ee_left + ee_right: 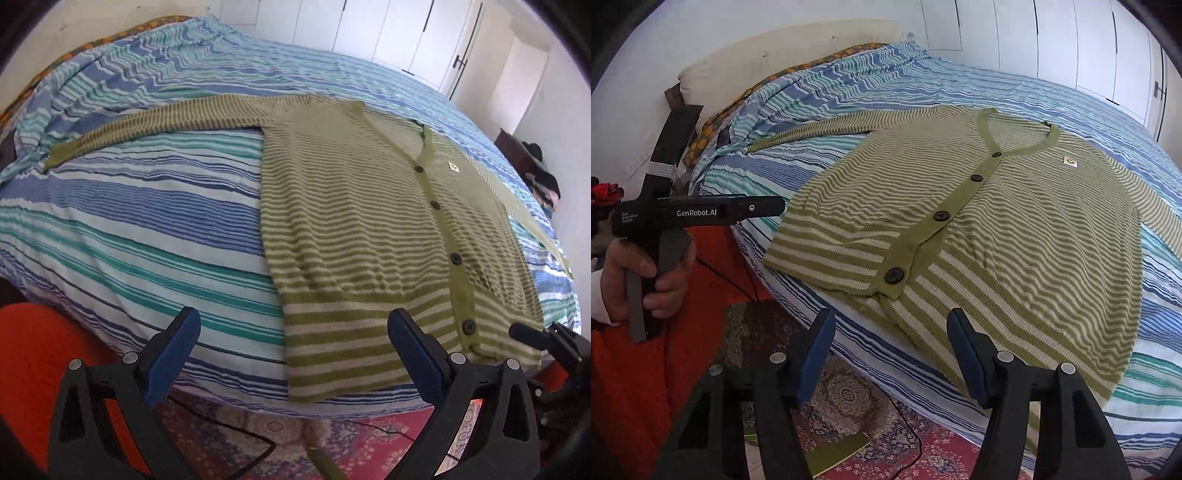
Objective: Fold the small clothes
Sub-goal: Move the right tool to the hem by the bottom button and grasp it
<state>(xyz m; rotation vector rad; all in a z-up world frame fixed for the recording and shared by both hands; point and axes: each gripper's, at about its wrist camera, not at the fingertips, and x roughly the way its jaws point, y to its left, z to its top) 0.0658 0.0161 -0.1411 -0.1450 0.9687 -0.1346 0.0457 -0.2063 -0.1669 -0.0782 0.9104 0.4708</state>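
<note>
Green striped cardigan (979, 236) flat just beyond both open hand-held grippers (890, 354).

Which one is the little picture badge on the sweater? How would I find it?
Look at the big bed with the blue striped sheet. The green striped cardigan lies flat on it. Beside its top button sits a small pale badge, the only unstriped patch there.
</note>
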